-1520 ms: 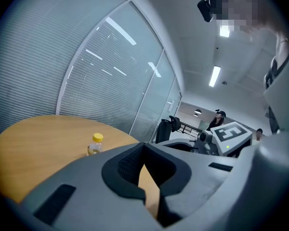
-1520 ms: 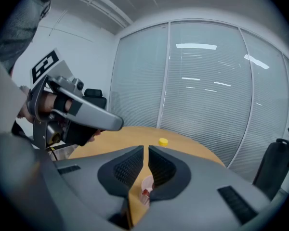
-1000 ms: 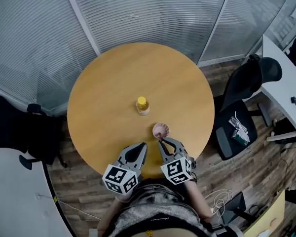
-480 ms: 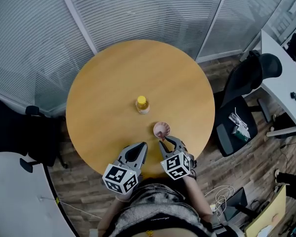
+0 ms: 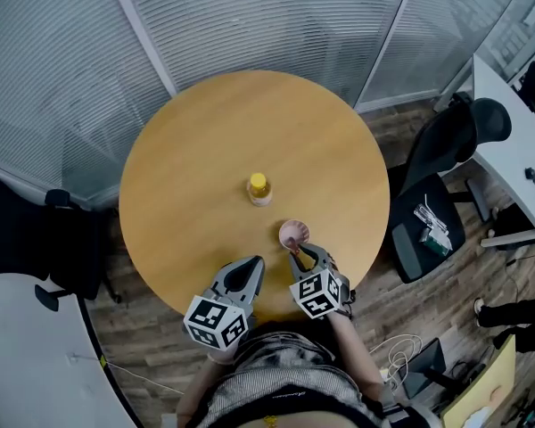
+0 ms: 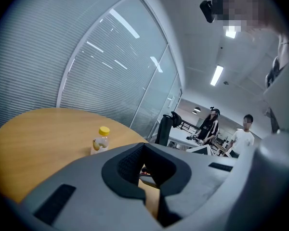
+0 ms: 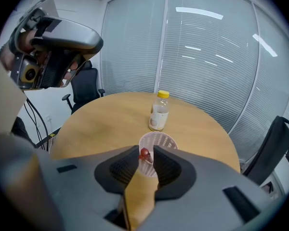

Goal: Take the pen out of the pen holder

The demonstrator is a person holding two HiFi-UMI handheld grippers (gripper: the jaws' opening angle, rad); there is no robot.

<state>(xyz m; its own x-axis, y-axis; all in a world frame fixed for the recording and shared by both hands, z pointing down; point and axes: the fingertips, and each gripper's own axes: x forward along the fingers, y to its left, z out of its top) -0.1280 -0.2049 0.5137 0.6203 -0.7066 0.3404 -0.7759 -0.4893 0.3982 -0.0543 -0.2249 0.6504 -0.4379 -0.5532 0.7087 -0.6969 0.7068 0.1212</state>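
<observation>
A pale pink mesh pen holder (image 5: 294, 234) (image 7: 158, 143) stands near the front edge of the round wooden table (image 5: 196, 159). A pen with a red top (image 7: 144, 154) sticks up from its near side. My right gripper (image 5: 301, 254) (image 7: 145, 156) is at the holder's near rim, and its fingers are closed in on the pen's red top. My left gripper (image 5: 252, 264) (image 6: 144, 150) hovers over the table's front edge, to the left of the holder. Its jaws are together and hold nothing.
A small bottle with a yellow cap (image 5: 259, 188) (image 7: 158, 110) (image 6: 100, 139) stands mid-table beyond the holder. Black office chairs stand at the right (image 5: 441, 176) and left (image 5: 36, 239). A white desk (image 5: 517, 150) is at the far right. Glass walls with blinds ring the back.
The right gripper has moved a little forward to the holder's rim and its jaws have narrowed around the pen top. The left gripper has stayed put.
</observation>
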